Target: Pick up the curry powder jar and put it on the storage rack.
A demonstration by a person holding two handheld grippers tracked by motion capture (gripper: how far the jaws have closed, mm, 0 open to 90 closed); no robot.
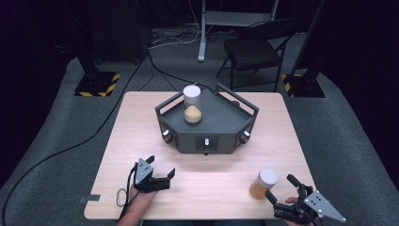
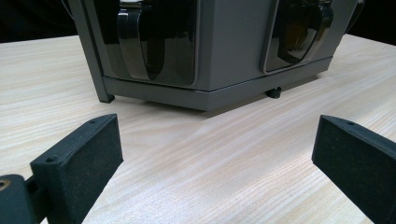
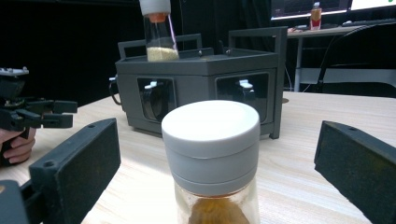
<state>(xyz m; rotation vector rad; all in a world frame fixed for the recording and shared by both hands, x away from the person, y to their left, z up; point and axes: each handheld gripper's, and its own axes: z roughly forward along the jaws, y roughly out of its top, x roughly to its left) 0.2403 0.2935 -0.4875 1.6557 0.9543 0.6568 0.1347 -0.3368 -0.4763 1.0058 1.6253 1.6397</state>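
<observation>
**Right gripper lined up on the near jar**

High view: the right gripper (image 1: 278,186) stands open just beside the near jar (image 1: 264,183) on the bench (image 1: 141,136); the left gripper (image 1: 161,166) is open too, holding nothing.

Left gripper view: its jaws gape toward the grey rack (image 2: 224,46).

Right gripper view: the jar sits between the parted jaws, untouched.
</observation>
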